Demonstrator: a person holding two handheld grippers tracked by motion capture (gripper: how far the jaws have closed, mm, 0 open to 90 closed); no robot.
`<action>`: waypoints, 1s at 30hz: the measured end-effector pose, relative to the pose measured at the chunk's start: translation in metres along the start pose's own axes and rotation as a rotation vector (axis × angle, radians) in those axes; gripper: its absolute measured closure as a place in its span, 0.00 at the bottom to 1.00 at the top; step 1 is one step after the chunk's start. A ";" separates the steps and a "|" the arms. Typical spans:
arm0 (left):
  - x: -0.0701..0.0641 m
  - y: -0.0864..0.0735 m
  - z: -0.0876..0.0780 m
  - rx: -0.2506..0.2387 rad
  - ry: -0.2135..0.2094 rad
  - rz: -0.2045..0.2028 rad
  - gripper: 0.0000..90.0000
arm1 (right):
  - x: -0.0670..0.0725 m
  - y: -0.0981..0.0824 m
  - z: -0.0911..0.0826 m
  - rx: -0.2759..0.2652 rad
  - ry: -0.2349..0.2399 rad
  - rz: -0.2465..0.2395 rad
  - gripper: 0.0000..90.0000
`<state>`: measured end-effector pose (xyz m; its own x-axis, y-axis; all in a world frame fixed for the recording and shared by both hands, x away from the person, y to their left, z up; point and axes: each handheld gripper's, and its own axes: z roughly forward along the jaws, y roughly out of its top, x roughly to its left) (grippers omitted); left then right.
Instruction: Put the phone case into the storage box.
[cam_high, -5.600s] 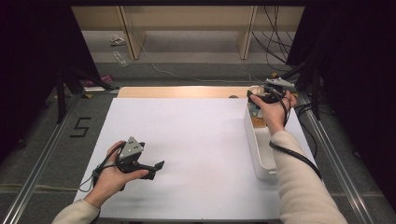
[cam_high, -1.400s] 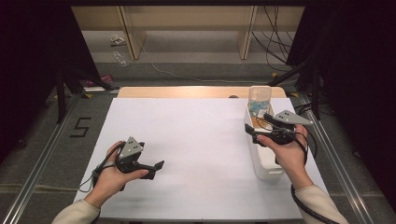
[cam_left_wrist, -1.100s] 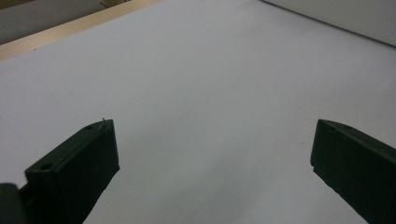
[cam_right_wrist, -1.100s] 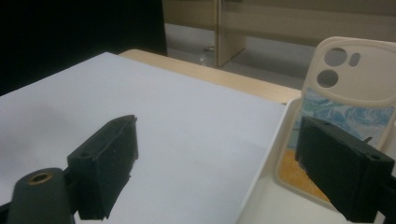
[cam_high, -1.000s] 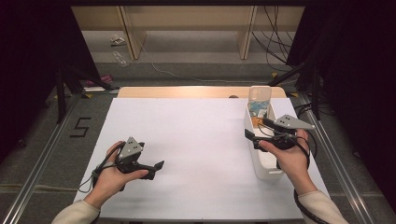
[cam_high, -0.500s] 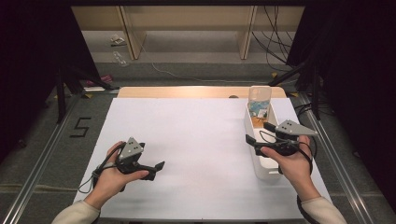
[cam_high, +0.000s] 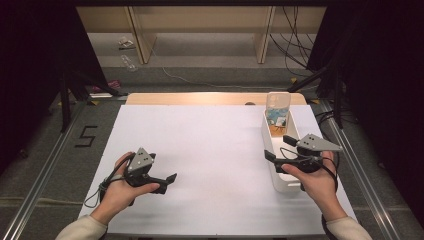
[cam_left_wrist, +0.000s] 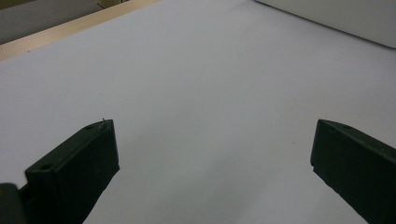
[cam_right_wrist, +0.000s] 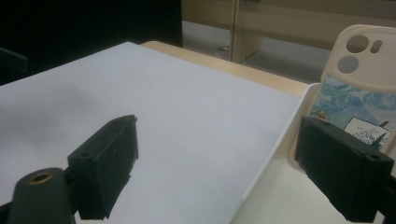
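Note:
A clear phone case (cam_high: 278, 106) with a blue printed picture stands upright at the far end of a long white bin (cam_high: 270, 167) on the right of the table. In the right gripper view the phone case (cam_right_wrist: 359, 88) rises behind the right-hand jaw. My right gripper (cam_high: 277, 148) hovers over the bin's near half, jaws apart and pointing left, with nothing between them. My left gripper (cam_high: 168, 182) rests low over the white sheet (cam_high: 210, 150) at the front left, open and empty. Its jaws (cam_left_wrist: 215, 126) frame bare white surface.
The white sheet covers the table, with a wooden strip (cam_high: 200, 98) along the far edge. The bin's wall (cam_left_wrist: 336, 18) shows at the top right of the left gripper view. Metal rails (cam_high: 350, 160) run along both table sides; shelving and cables lie beyond.
The right hand has drawn its gripper back from the bin's far end, by the phone case, toward the near end. The left hand and its gripper have stayed put.

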<state>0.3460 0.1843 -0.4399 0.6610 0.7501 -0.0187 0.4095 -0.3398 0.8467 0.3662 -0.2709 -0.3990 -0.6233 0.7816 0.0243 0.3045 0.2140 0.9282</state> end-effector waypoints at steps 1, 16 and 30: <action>0.000 0.000 0.000 0.000 0.000 0.000 0.00 | 0.000 -0.001 0.000 -0.003 0.003 0.002 0.16; 0.000 -0.002 -0.003 -0.003 -0.004 -0.006 0.00 | 0.003 -0.009 -0.007 -0.013 0.021 -0.005 0.16; 0.001 -0.003 -0.002 -0.002 -0.003 -0.008 0.01 | 0.003 -0.009 -0.008 -0.026 0.033 -0.001 0.16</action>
<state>0.3443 0.1869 -0.4410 0.6595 0.7512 -0.0268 0.4137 -0.3329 0.8474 0.3555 -0.2750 -0.4041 -0.6473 0.7614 0.0358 0.2852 0.1985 0.9377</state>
